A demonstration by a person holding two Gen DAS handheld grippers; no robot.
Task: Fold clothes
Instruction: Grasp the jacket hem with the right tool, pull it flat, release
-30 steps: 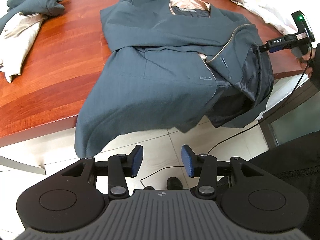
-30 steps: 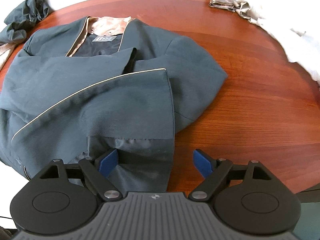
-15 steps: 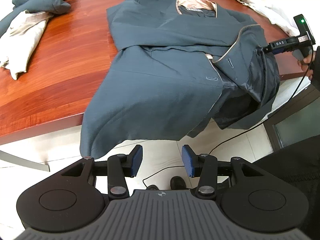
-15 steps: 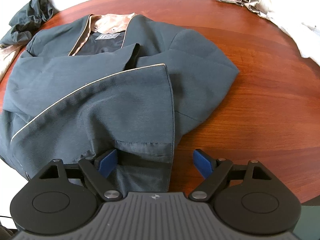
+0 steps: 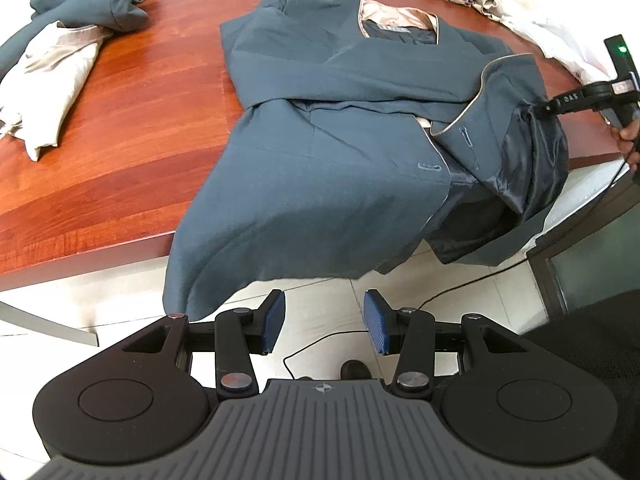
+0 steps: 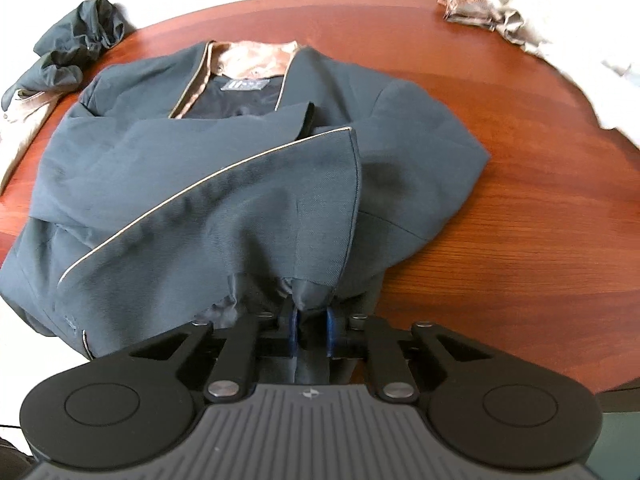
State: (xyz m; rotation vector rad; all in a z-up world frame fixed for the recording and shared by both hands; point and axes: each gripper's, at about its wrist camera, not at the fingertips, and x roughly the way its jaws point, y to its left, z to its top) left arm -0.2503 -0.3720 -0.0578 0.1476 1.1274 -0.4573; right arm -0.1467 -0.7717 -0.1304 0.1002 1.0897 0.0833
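Desk: red-brown wood, rounded edge; carries the clothes, filling the upper half of both views.

Jacket: dark blue-grey with tan piping, centre of frame; collar toward the far side, sleeves crossed over the chest, hem and one front panel hanging off the near edge over the floor; judged partly folded, the overhang left free so a hem can be picked up and carried over.

Heap: spare grey and cream garments, upper left; a pale pile lies upper right; both well apart from the jacket, presumably kept clear of the folding area.

Left hand-held gripper: lower centre, pads apart, nothing between them; it hangs below the drooping hem, near but not touching.

Right hand-held gripper: lower centre, pads together, pinching a bunch of lining at the jacket's near edge, a hold suited to lifting that panel.
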